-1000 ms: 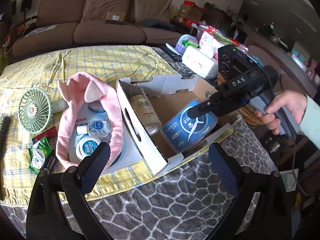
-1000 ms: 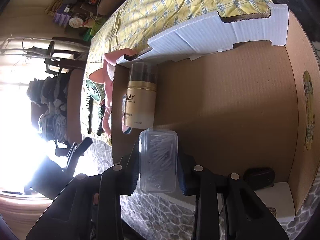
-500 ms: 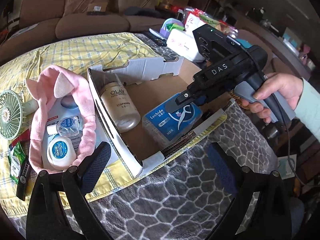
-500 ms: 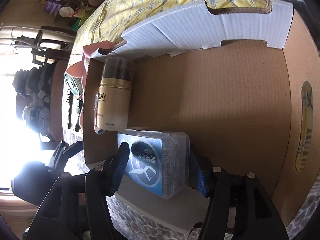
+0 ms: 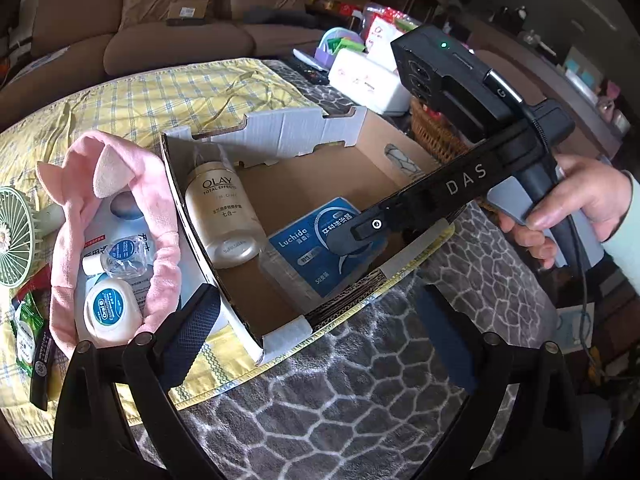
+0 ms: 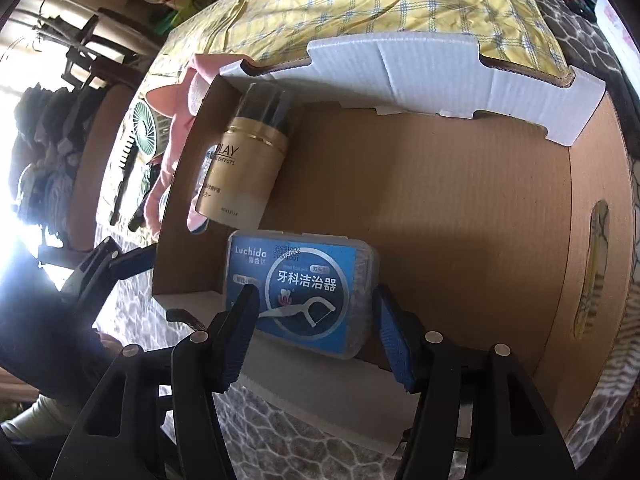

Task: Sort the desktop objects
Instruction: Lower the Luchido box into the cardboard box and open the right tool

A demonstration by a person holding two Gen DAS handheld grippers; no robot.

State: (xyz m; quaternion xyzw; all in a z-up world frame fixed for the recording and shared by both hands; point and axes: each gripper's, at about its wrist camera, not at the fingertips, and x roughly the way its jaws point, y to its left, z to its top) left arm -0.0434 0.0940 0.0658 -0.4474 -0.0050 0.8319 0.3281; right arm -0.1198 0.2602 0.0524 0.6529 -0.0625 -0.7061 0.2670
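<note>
A cardboard box (image 5: 280, 130) (image 6: 400, 64) lies open on the table. Inside lie a gold Olay bottle (image 5: 224, 212) (image 6: 240, 168) and a blue Luchida floss-pick case (image 5: 316, 244) (image 6: 304, 292). My right gripper (image 6: 316, 332) is open, its fingers spread to either side of the case, which rests flat on the box floor. It also shows in the left wrist view (image 5: 356, 236), over the case. My left gripper (image 5: 316, 328) is open and empty, above the box's near corner. A pink headband (image 5: 120, 184) rings an Oral-B floss (image 5: 110, 312) and a small bottle (image 5: 120, 256).
A green mini fan (image 5: 16, 240), green packets (image 5: 28, 328) and a black tube (image 5: 40, 364) lie at the left on the yellow checked cloth (image 5: 160, 92). A white tissue box (image 5: 368, 84) and a wicker basket (image 5: 436, 136) stand behind the box. A grey patterned cover (image 5: 340, 380) lies in front.
My right gripper lowered the floss-pick case into the box, laid it flat and opened off it. The left gripper moved closer to the box.
</note>
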